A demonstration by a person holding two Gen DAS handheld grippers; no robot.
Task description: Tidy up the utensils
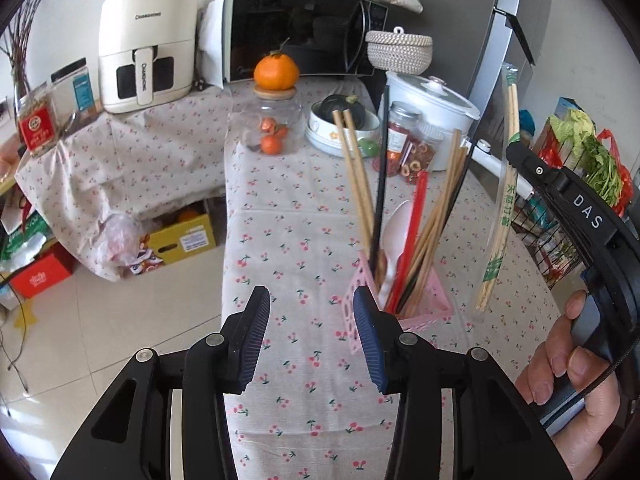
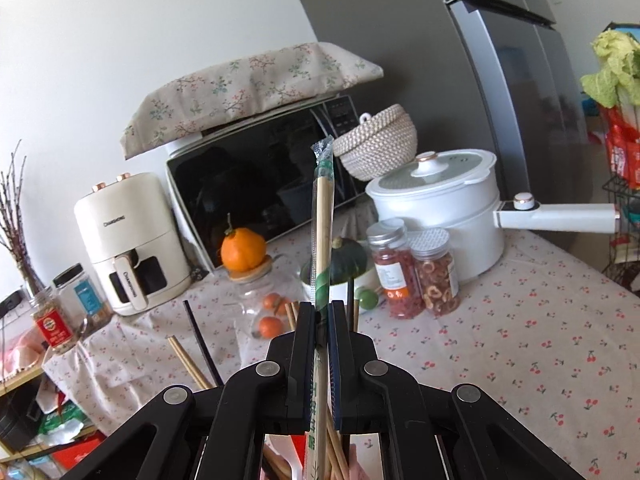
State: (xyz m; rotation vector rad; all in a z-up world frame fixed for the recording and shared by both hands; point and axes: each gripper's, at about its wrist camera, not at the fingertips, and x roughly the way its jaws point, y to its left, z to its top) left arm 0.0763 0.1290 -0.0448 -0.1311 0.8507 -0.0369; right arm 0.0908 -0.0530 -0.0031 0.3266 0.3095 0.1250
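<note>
Wrapped chopsticks (image 2: 322, 236) upright, clamped in right gripper (image 2: 321, 312).

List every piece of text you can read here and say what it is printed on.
"CHANGHONG": air fryer, on its top and handle.
"DAS": right tool.
Green characters on the wrapped chopsticks: too blurred to read.
Red jar, blue-labelled jar, yellow box: print too small.

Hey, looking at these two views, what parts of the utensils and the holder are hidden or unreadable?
- Pink holder: left wrist view, its near side is behind the left gripper; in the right wrist view it is almost wholly behind the right gripper.
- Utensil bottoms: hidden inside the holder.
- Wrapped chopsticks: the wrapper print is too small to read.
- Right gripper's fingers: cut off by the frame edge in the left view.
</note>
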